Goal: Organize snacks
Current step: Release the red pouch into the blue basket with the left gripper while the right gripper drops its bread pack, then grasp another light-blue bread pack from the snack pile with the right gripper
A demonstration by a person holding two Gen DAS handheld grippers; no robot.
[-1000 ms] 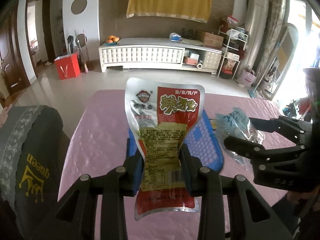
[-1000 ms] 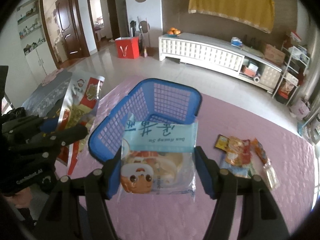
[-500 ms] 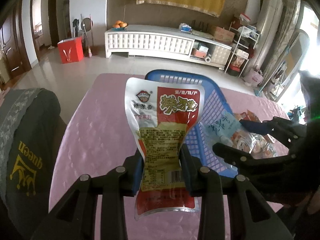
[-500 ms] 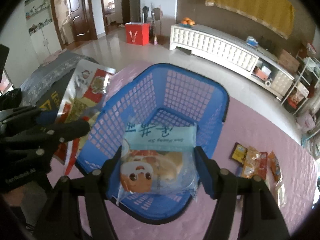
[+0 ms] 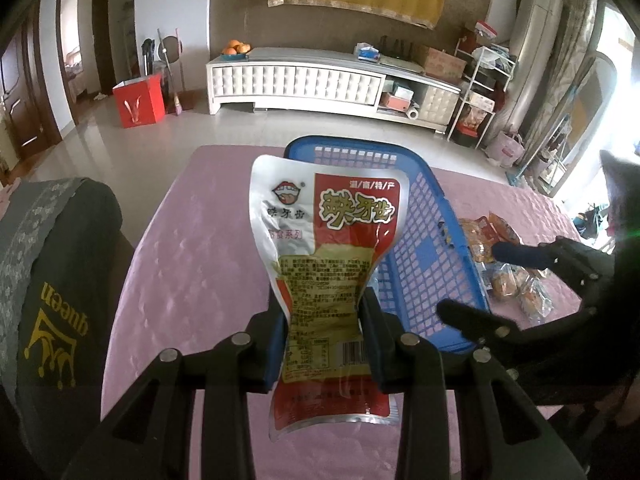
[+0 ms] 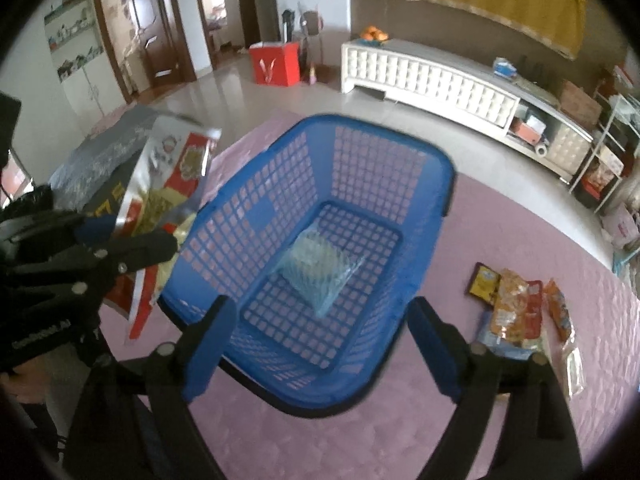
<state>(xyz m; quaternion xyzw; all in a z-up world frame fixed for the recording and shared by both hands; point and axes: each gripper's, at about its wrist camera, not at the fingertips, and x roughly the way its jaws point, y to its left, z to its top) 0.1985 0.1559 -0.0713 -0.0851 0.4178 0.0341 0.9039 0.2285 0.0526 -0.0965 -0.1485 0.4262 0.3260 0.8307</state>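
1. Snacks are seen in three places: one packet in the left tongs (image 5: 325, 344), one in the blue basket (image 6: 436, 184), and a loose pile (image 6: 520, 308) on the pink counter (image 6: 400, 440).
2. A red and silver packet (image 5: 328, 256) is gripped at its narrow waist by the left tongs, whose blue pads (image 5: 276, 344) are pressed on both sides; the packet is held upright, with its printed top above the pads and its bottom edge hanging below them.
3. In the right wrist view the same packet (image 6: 168, 184) is seen held just beside the left wall of the basket, outside it.
4. The right tongs (image 6: 320, 348) are held over the near rim of the basket; their jaws are opening and stand wide, with nothing between the pads.
5. A pale blue packet (image 6: 320, 272) is seen lying on the basket floor, tilted and blurred, clear of the right tongs.
6. The basket is placed on the counter, with the pile of snacks to its right and apart from it.
7. A dark cushion with gold "queen" lettering (image 5: 48, 320) is seen at the left edge of the counter.
8. A white cabinet (image 5: 304, 80) is seen against the far wall, with a red box (image 5: 138, 100) on the floor to its left.
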